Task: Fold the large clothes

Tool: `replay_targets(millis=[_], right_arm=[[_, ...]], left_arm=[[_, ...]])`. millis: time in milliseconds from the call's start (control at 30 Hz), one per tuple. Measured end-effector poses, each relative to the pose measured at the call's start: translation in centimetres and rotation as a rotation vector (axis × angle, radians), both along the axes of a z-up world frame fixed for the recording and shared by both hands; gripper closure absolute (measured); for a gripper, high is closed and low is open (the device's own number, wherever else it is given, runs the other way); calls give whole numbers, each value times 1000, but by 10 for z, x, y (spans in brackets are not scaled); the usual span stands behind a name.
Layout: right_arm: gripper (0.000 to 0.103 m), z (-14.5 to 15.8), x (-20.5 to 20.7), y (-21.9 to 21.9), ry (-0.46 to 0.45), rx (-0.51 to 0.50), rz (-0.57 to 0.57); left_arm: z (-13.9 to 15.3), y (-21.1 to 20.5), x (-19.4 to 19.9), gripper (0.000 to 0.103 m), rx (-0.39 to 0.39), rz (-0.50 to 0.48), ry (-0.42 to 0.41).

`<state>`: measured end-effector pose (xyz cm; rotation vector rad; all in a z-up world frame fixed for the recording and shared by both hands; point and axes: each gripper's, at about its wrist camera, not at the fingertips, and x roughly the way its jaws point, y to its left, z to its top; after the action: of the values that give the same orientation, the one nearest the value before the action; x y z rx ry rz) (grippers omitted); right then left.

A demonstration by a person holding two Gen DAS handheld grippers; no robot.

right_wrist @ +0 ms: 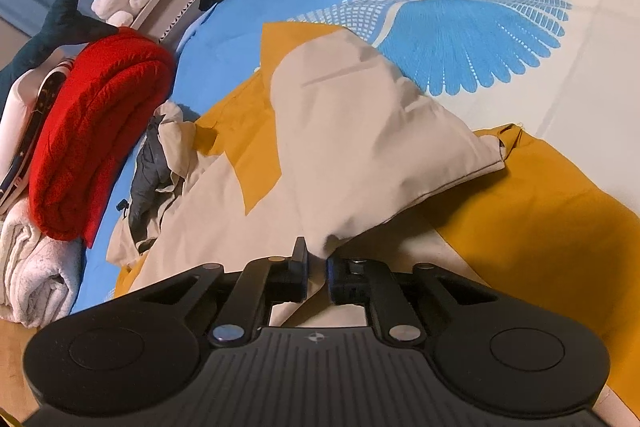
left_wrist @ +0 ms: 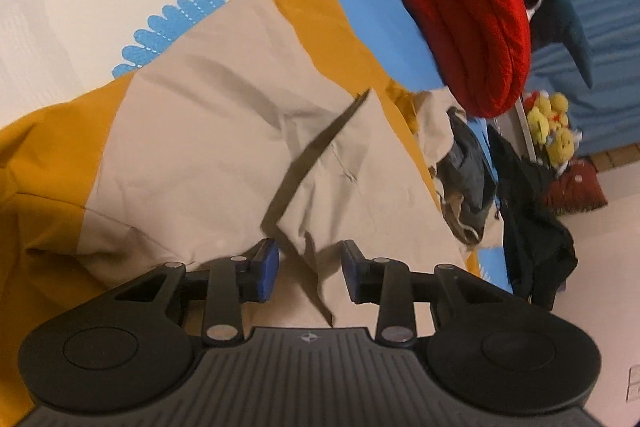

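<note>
Right wrist view: right hand-held gripper point(right_wrist: 317, 273) pinches beige-and-mustard jacket point(right_wrist: 360, 131) fold.

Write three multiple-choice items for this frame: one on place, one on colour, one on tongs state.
1. Where does the folded red knitted sweater lie?
A. On a stack beside the jacket
B. On the floor
C. Between the tongs

2. Which colours make up the beige and mustard-yellow jacket being folded?
A. Green and black
B. Beige and mustard yellow
C. Red and white

3. How are the right tongs?
A. Wide open
B. Shut on jacket fabric
C. Out of view

Key: A, it rests on the white rolled towel; B, both panels show; C is wrong, B: beige cloth is pinched between the pads.
</note>
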<state>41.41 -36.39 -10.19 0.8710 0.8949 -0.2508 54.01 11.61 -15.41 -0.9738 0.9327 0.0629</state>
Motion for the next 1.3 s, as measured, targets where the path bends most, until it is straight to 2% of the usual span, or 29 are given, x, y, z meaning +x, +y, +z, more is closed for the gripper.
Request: replay_targets(millis=[33, 100, 133, 233, 300, 367, 433, 567, 633, 700, 800, 867, 933, 967, 1033, 1100, 1167, 1233, 1300], right_arm=[[92, 0, 0, 0, 1, 3, -1], [92, -2, 1, 0, 6, 7, -3], [92, -2, 2, -1, 11, 9, -3], [92, -4, 5, -2, 18, 16, -11], [89, -4, 6, 0, 16, 27, -12], [87, -3, 6, 3, 9, 44, -7], [86, -2, 6, 8, 0, 55, 8], [86, -5, 4, 12, 22, 50, 2], [86, -9, 1, 10, 41, 59, -15], [87, -10, -2, 7, 55, 54, -35], [91, -10, -5, 5, 61, 34, -48], [91, -10, -6, 6, 74, 20, -41], [90, -7, -7, 7, 112, -49, -63], [84, -6, -10, 6, 131, -94, -96], [82, -2, -16, 1, 167, -181, -179], [82, 2, -23, -9, 201, -247, -273], [82, 8, -30, -17, 188, -278, -351], [79, 19, -36, -22, 109, -288, -386], [79, 27, -35, -21, 21, -273, -369]], left_arm=[[-2, 0, 0, 65, -8, 15, -6], [-2, 2, 1, 75, -8, 36, -14], [2, 3, 0, 96, 6, 46, -17], [31, 10, -10, 99, 50, 93, -69], [61, 11, -22, 100, 129, 133, -127], [90, 11, -38, 100, 245, 178, -182], [100, 10, -48, 99, 296, 185, -175], [80, 20, -51, 99, 249, 212, -19], [70, 27, -54, 99, 226, 219, 29], [66, 30, -49, 99, 224, 208, 49], [66, 33, -42, 99, 241, 190, 35], [65, 34, -43, 94, 249, 183, 63], [66, 34, -44, 93, 293, 200, 96], [69, 32, -44, 93, 340, 206, 102], [77, 30, -44, 93, 439, 212, 96], [86, 30, -44, 93, 492, 218, 59], [95, 26, -43, 93, 528, 192, 9], [97, 22, -40, 92, 512, 151, -24], [91, 22, -36, 91, 451, 116, -15]])
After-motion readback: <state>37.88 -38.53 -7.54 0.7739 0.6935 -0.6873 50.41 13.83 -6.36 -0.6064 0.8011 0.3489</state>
